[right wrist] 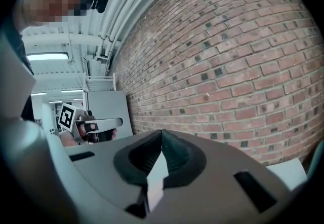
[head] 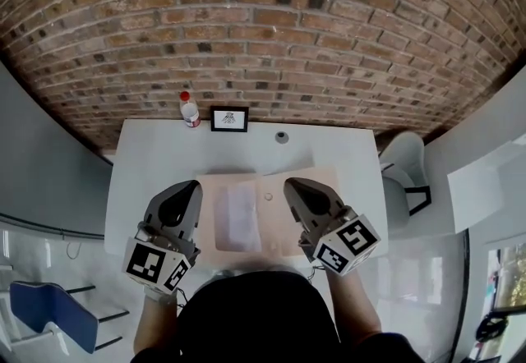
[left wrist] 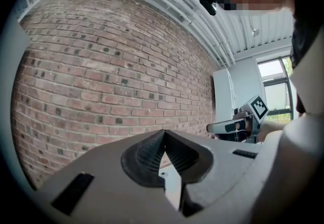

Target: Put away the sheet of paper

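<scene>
A white sheet of paper [head: 237, 216] lies on an open tan folder [head: 306, 181] in the middle of the white table [head: 148, 156]. My left gripper [head: 194, 186] hovers over the folder's left edge and my right gripper [head: 289, 184] over its right half. Both point at the brick wall, and the sheet lies between them. Both are shut with nothing in them: in the left gripper view the jaws [left wrist: 164, 133] meet at the tip, and likewise in the right gripper view [right wrist: 162, 133]. Each gripper view shows the other gripper, the right gripper [left wrist: 238, 125] and the left gripper [right wrist: 91, 125], held level in the air.
A red-capped bottle [head: 189, 109], a small framed picture [head: 229, 119] and a small grey object [head: 282, 137] stand along the table's far edge by the brick wall. A white chair [head: 407, 164] is at the right, a blue chair [head: 53, 312] at the lower left.
</scene>
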`<state>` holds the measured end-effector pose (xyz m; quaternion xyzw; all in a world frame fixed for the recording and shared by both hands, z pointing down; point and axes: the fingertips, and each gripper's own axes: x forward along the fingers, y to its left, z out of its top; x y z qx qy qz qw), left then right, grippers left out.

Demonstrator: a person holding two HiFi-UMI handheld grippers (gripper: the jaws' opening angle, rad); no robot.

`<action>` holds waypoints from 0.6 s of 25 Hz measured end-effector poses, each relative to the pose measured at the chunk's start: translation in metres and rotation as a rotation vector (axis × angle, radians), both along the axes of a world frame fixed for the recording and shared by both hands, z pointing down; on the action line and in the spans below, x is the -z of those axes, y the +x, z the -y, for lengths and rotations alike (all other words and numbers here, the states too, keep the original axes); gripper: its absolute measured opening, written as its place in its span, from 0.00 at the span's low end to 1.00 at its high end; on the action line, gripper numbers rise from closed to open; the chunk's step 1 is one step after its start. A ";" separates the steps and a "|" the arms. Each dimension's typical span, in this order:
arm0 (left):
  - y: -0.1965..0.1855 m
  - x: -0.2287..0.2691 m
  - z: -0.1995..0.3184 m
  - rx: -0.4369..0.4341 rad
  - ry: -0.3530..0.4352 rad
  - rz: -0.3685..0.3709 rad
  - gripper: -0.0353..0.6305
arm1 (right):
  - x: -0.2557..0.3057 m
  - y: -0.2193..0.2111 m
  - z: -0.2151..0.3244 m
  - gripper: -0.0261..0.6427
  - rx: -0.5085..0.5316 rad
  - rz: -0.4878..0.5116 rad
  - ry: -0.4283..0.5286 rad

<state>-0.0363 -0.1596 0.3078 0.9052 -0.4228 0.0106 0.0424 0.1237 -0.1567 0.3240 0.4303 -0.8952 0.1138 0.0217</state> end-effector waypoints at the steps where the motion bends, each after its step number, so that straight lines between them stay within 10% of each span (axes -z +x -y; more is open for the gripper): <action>1: 0.001 0.004 0.000 0.000 0.011 0.000 0.06 | 0.006 -0.001 0.000 0.05 0.002 0.001 0.015; 15: 0.007 0.015 -0.001 -0.017 0.033 -0.007 0.06 | 0.020 -0.014 0.002 0.05 -0.010 -0.091 0.093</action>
